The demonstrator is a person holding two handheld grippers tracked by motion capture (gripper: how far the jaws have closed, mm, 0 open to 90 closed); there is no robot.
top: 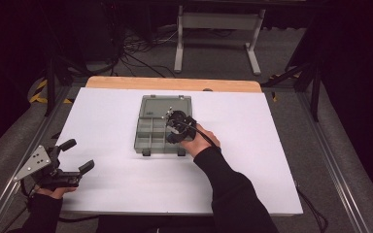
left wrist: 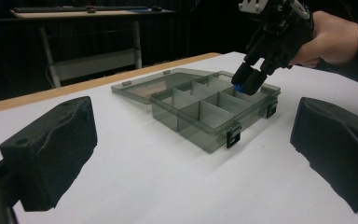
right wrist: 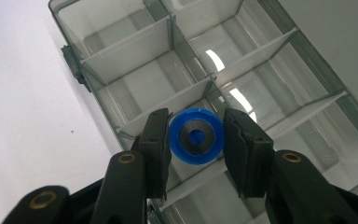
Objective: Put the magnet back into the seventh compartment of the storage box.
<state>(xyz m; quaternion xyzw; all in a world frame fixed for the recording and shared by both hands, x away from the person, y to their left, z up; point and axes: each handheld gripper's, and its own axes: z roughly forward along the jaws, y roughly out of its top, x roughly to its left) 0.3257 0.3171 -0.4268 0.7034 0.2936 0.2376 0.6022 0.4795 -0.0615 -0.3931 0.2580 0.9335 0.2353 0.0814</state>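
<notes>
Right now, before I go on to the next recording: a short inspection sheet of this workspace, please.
Surface: white table top, wooden edge at the far side.
Job's things: clear compartment box, lid open flat; blue round part over a compartment.
Clutter: nothing seen.
Grippers: right gripper shut on the blue round part above the box; left gripper open, apart from the box.
Cables: black cable trailing from the right gripper.
Surroundings: dark room, white table frame behind.

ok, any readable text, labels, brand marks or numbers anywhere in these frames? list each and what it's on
None readable. The organizer box, the blue disc gripped by the right gripper, the left gripper and the white table top show no lettering or numbers. Yellow-black hazard stripes on the floor carry no text.
</notes>
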